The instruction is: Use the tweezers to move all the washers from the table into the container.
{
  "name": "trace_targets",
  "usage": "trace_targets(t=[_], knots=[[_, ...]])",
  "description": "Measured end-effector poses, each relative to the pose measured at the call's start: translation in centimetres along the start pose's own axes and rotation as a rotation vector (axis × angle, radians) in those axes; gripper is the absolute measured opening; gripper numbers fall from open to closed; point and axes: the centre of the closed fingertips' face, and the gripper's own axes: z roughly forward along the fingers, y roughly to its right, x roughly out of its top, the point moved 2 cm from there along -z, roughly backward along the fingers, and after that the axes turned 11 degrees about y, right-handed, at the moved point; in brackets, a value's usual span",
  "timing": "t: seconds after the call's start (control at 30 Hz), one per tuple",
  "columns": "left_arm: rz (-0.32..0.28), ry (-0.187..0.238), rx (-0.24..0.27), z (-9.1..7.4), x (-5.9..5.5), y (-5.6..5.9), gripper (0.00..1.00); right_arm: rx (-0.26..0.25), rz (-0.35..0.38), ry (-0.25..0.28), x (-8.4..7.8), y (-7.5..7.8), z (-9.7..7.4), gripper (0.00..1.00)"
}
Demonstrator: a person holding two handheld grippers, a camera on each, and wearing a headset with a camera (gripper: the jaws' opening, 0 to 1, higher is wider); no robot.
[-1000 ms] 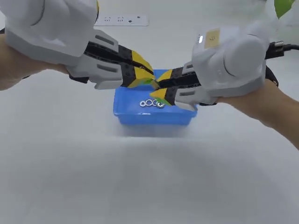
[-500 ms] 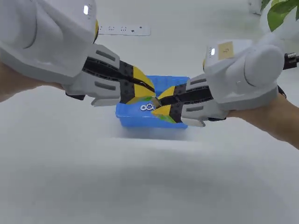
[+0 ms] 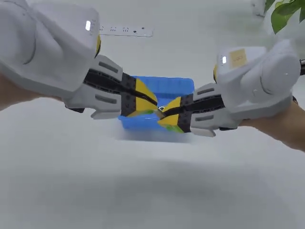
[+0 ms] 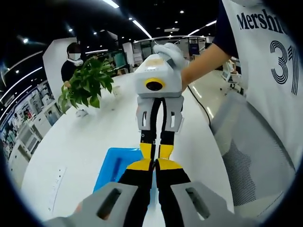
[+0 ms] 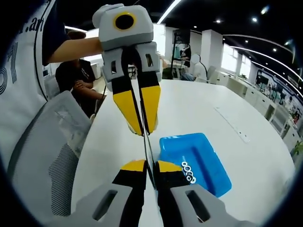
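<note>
The right gripper (image 5: 150,166) and left gripper (image 5: 144,129) meet tip to tip, each with its jaws pinched onto the thin metal tweezers (image 5: 147,149) stretched between them. Just beyond the right gripper's tips sits the blue rectangular plastic container (image 5: 204,151) on the white desk (image 5: 199,109), with small silver washers (image 5: 188,171) clustered inside.

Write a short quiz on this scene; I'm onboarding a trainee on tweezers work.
1. True or false: the washers lie in the blue container.
2. What spans between the left hand-held gripper and the right hand-held gripper? A cable; B tweezers; C rope.
3. Fill in: the right hand-held gripper's jaws are ___ on the tweezers.
Key: 1 true; 2 B; 3 shut.
</note>
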Motion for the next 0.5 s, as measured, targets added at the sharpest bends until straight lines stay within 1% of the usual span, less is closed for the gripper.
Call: trace_targets(t=[0.1, 0.13, 0.17, 0.2, 0.23, 0.27, 0.37, 0.43, 0.5], knots=[[-0.013, -0.025, -0.006, 0.2, -1.1, 0.9, 0.06, 0.012, -0.018, -0.049, -0.9, -0.8, 0.4, 0.08], [-0.015, -0.032, -0.005, 0.3, -1.6, 1.2, 0.06, 0.014, -0.036, -0.068, -1.2, -1.1, 0.5, 0.08], [-0.025, -0.048, -0.008, 0.3, -2.2, 1.6, 0.06, 0.022, -0.038, -0.089, -1.7, -1.5, 0.7, 0.08], [-0.025, -0.053, -0.009, 0.3, -2.6, 1.8, 0.06, 0.03, -0.038, -0.101, -1.9, -1.8, 0.8, 0.08], [-0.046, -0.053, -0.01, 0.3, -2.8, 2.0, 0.06, 0.034, -0.046, -0.109, -2.1, -2.0, 0.9, 0.08], [-0.052, -0.057, -0.01, 0.4, -3.4, 2.2, 0.06, 0.042, -0.049, -0.123, -2.5, -2.2, 1.1, 0.08], [-0.073, -0.072, -0.019, 0.6, -4.4, 2.5, 0.06, 0.056, -0.046, -0.148, -3.4, -2.5, 1.5, 0.08], [-0.082, -0.084, -0.023, 0.7, -5.2, 2.7, 0.06, 0.063, -0.045, -0.164, -4.0, -2.6, 1.7, 0.08], [-0.092, -0.109, -0.036, 0.9, -6.1, 3.0, 0.06, 0.071, -0.046, -0.178, -4.5, -2.6, 1.9, 0.08]])
